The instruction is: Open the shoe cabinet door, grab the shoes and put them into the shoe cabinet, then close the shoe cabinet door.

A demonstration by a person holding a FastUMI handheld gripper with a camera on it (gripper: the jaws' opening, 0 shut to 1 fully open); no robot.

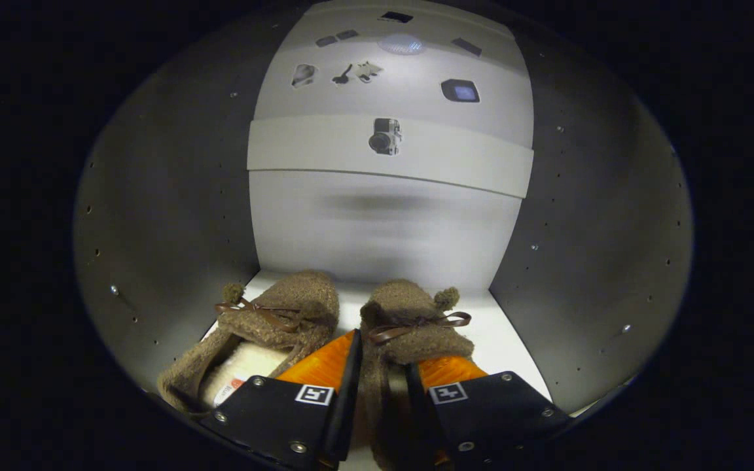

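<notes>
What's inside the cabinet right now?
Two brown slippers on the white shelf, toes to the back. The gripper pinches their inner sides; its fingers hide the heels.

- A white shelf floor (pixel 511 340) inside the shoe cabinet (pixel 174 216) carries a pair of brown fleece slippers, seen at lower centre of the frame; grey side walls rise to left and right, a pale back wall behind
- The left slipper (pixel 272 320) lies at lower left, toe toward the back wall, a brown ribbon bow across its top, its cream lining showing at the heel end
- The right slipper (pixel 413 320) lies just beside it at lower centre, toe likewise toward the back; its inner side wall stands between the fingers of the gripper (pixel 380 386), which close on that wall from both sides
- Bare white shelf shows at lower right, beside the right slipper
</notes>
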